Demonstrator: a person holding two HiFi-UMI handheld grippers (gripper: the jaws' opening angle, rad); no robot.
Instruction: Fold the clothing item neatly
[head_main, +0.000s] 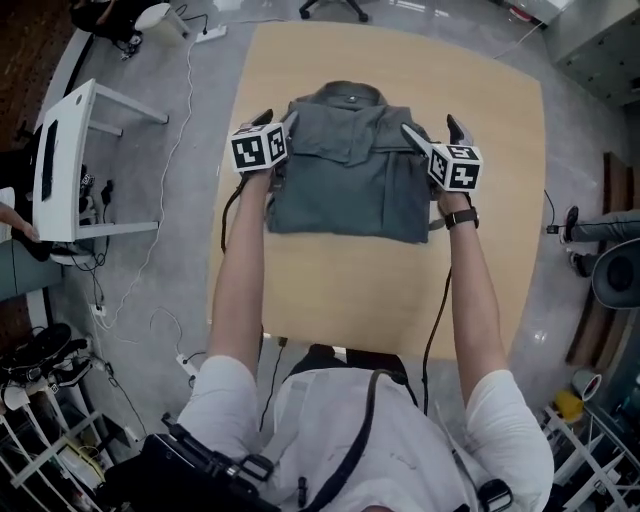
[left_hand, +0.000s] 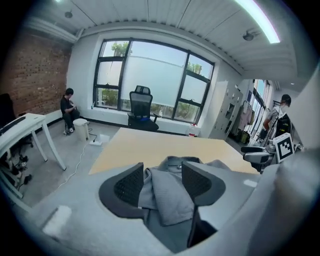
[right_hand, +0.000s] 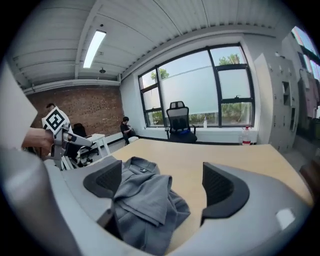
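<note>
The grey shirt (head_main: 345, 170) lies on the far half of the bench (head_main: 350, 290), collar away from the person. Its sides are turned in, so it forms a rough rectangle. Each hand-held gripper sits at one upper corner of that rectangle, level with the other, likely so that both side folds land evenly and the edges stay square.

The left hand-held gripper (head_main: 277, 122) has its jaws apart. A turned-in flap of the shirt (left_hand: 167, 197) lies loose between them, brushing the left pad, but it is not pinched.

The right hand-held gripper (head_main: 432, 128) stands wide open. The shirt's folded edge (right_hand: 142, 205) rests against its left jaw only, and bare bench shows in the rest of the gap. Neither grips the cloth, and the shirt's weight rests wholly on the bench.
</note>
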